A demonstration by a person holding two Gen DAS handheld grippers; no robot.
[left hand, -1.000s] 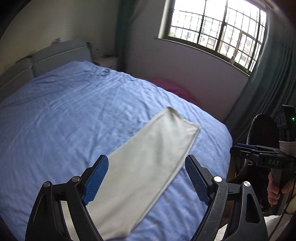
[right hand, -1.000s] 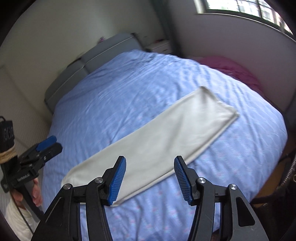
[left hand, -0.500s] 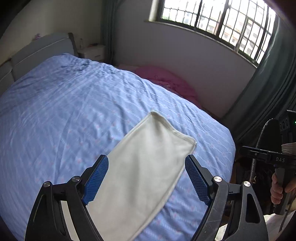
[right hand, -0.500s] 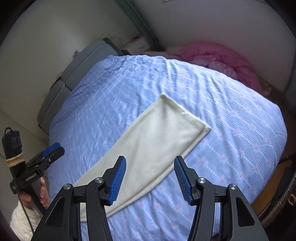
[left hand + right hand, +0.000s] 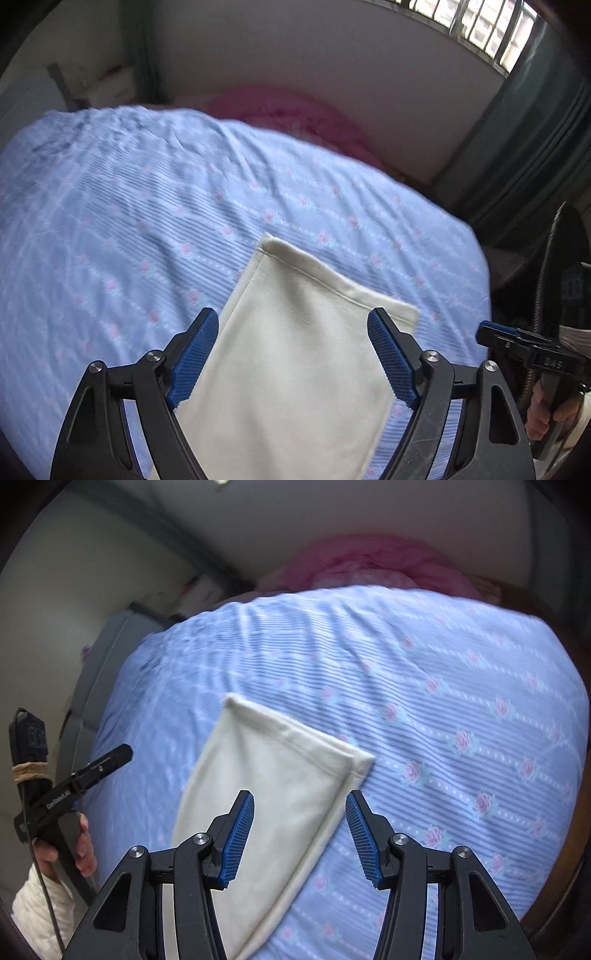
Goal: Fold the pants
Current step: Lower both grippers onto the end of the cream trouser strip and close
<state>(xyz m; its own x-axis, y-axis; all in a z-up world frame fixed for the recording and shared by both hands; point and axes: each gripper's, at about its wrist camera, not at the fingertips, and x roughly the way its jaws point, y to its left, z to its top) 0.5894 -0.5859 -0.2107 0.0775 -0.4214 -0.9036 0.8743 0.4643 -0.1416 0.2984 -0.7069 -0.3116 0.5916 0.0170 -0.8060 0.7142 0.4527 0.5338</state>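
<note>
Cream pants [image 5: 295, 369], folded into a long strip, lie flat on the blue flowered bed sheet [image 5: 147, 221]. In the left wrist view my left gripper [image 5: 293, 317] hovers over the strip's hemmed end, its jaws wide and closing, with the cloth below them and nothing pinched. In the right wrist view the pants [image 5: 273, 768] run toward a far corner, and my right gripper [image 5: 301, 795] hangs above their right edge, jaws partly apart and closing, gripping nothing. Each view shows the other gripper at its side: the right one [image 5: 517, 343], the left one [image 5: 85, 771].
A pink blanket [image 5: 295, 110] is bunched beyond the far side of the bed below the white wall. A grey headboard [image 5: 99, 664] is at the left. Green curtains [image 5: 535, 147] and a dark stand [image 5: 561, 258] are at the right, past the sheet's edge [image 5: 554, 812].
Both grippers have dropped and travelled along the strip toward its hemmed end, which now looks larger and closer. Both cameras tilted further down. The pants have not moved.
</note>
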